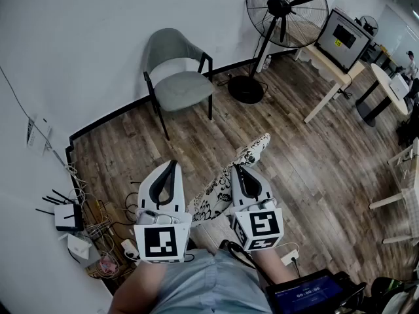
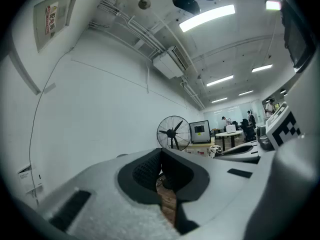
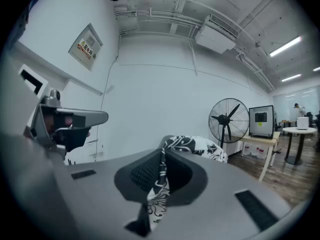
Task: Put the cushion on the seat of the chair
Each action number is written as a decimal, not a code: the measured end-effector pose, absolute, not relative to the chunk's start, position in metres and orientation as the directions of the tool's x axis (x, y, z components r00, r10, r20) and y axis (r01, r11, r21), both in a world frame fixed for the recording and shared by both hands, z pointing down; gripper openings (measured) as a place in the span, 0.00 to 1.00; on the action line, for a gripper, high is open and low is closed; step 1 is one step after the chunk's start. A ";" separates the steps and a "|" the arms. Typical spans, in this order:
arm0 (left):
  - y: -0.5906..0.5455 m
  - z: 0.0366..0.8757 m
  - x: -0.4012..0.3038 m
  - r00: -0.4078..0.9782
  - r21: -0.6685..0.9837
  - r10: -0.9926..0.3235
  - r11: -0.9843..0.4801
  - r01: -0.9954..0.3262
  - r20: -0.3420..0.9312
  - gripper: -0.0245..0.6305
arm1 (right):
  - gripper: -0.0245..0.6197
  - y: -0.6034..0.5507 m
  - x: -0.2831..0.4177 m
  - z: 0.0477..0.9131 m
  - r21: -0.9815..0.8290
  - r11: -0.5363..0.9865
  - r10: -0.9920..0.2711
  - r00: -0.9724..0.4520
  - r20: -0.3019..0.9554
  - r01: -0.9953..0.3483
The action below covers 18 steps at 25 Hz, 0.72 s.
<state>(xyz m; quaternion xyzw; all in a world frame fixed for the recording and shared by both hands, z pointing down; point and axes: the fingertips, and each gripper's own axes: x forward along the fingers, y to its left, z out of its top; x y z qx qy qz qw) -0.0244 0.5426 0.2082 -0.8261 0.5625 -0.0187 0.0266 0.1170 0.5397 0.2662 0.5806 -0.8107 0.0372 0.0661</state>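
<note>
A grey-green chair (image 1: 178, 84) with black legs stands against the far wall, its seat bare. The black-and-white flowered cushion (image 1: 230, 175) hangs on edge in front of me, well short of the chair. My right gripper (image 1: 237, 170) is shut on the cushion's edge. In the right gripper view the patterned fabric (image 3: 159, 184) runs between the pads and the cushion (image 3: 200, 148) bulges beyond the gripper (image 3: 161, 156). My left gripper (image 1: 171, 165) is beside the cushion's near corner, shut with nothing in it. Only wood floor shows through the slit of its jaws (image 2: 162, 159).
A large standing fan (image 1: 283, 15) is right of the chair, then a table with a monitor (image 1: 342, 36). A router (image 1: 67, 217) and tangled cables lie by the left wall. A white chair (image 1: 404, 188) stands at the right edge.
</note>
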 end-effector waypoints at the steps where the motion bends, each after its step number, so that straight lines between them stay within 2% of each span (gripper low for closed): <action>1: 0.543 0.208 -0.026 0.367 -0.070 -0.930 -0.366 -0.928 0.001 0.05 | 0.06 0.540 0.116 0.266 0.018 0.324 -0.936 -0.318 0.149 -0.946; 18: 0.531 0.223 -0.059 0.361 -0.063 -0.932 -0.363 -0.930 0.033 0.05 | 0.06 0.517 0.093 0.263 0.002 0.328 -0.933 -0.324 0.156 -0.945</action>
